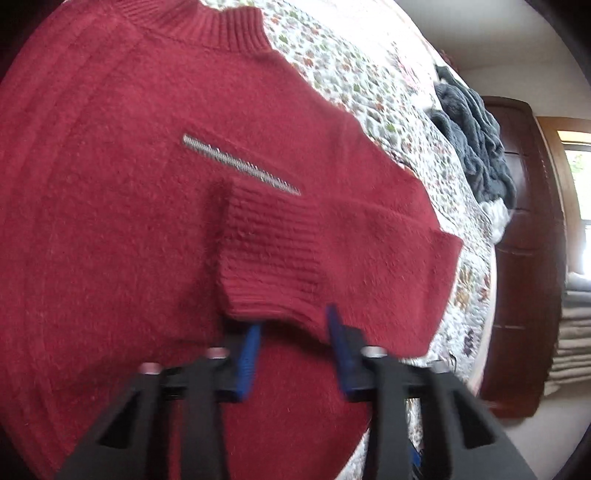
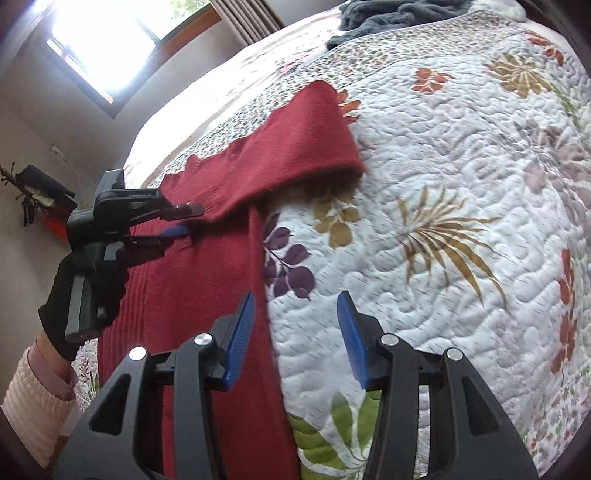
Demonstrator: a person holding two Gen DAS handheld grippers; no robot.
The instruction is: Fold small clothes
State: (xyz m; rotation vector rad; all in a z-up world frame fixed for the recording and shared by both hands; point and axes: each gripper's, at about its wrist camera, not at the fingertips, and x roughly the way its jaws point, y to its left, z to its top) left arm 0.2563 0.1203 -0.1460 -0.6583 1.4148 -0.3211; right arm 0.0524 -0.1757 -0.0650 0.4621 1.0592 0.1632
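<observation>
A red knit sweater [image 1: 110, 221] with a ribbed collar and a short silver zipper [image 1: 240, 164] lies flat on the floral quilt [image 1: 388, 92]. One sleeve is folded across the body, and its ribbed cuff [image 1: 269, 254] rests mid-chest. My left gripper [image 1: 295, 328] is open, its blue fingertips just at the cuff's near edge and holding nothing. In the right wrist view the sweater [image 2: 207, 295] runs down the left side with the folded sleeve [image 2: 306, 136] arching over it. A gloved hand [image 2: 92, 280] holds the left gripper [image 2: 190, 221] by the cuff. My right gripper [image 2: 295, 314] hovers open over the sweater's side edge.
A crumpled grey blanket [image 1: 469, 133] lies farther along the bed [image 2: 388, 14]. The quilt [image 2: 443, 221] spreads wide to the right of the sweater. A dark wooden bed end [image 1: 517, 258] stands past the mattress edge. A bright window [image 2: 103, 40] is in the wall.
</observation>
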